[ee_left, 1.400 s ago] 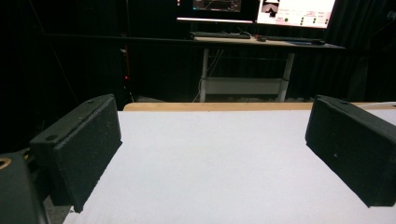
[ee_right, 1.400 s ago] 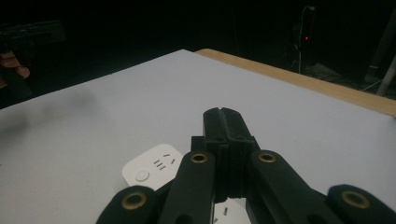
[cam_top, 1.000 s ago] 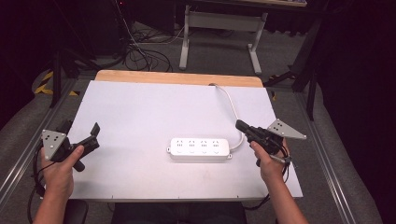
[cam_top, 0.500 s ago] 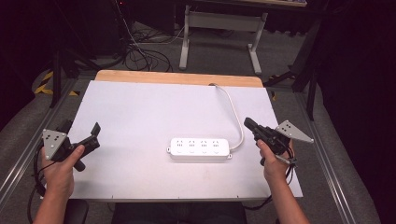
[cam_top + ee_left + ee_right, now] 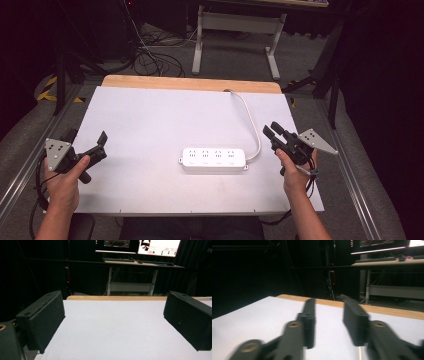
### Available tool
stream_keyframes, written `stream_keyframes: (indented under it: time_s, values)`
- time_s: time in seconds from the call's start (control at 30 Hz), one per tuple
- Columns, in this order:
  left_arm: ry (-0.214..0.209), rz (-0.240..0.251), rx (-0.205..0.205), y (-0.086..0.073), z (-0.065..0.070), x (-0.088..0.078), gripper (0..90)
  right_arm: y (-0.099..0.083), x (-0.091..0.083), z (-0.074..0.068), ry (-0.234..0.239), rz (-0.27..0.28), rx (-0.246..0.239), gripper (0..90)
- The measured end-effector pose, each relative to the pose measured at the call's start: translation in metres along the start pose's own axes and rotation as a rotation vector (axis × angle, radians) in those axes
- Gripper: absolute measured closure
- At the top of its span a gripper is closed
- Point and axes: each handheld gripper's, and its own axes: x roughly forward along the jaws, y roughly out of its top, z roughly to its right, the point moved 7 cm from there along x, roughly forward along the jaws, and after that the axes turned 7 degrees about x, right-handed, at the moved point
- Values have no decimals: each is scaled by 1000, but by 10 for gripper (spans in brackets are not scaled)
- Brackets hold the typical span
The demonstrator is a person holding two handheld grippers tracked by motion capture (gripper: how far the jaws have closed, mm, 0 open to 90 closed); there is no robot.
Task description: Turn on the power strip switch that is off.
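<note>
Hands at opposite edges of a white table (image 5: 150, 115) hold two grippers apart from a white power strip (image 5: 213, 159), which lies flat near the front centre, its sockets up and its cable (image 5: 250, 120) curving away toward the wooden far edge. From the high view, the left gripper (image 5: 86, 145) sits at the table's left edge with its jaws spread wide, while the right gripper (image 5: 274, 131) hovers just right of the strip's cable end, jaws parted only a little and empty; both seem parked clear of the strip, as if ready before any approach. The left gripper view looks along two broad black pads (image 5: 45, 320) standing far apart over bare tabletop, and adds a desk with lit monitors (image 5: 160, 245) beyond the table. The right gripper view, blurred, confirms a narrow gap between its fingers (image 5: 353, 320) with nothing between them, pointing toward the table's far edge.
</note>
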Motion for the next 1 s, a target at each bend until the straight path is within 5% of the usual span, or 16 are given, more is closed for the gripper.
stream_keyframes:
  time_s: [0.03,0.1,0.2,0.47,1.0]
  values:
    - [0,0,0,0,0,0,40,0,0,0,0,0,0,467]
    - [1,0,0,0,0,0,41,0,3,7,-83,14,-13,288]
    - [1,0,0,0,0,0,40,-1,6,16,-135,15,25,96]
    - [1,0,2,0,0,0,39,0,6,20,-161,46,36,18]
    - [4,0,4,0,0,0,39,-1,8,20,-181,44,23,37]
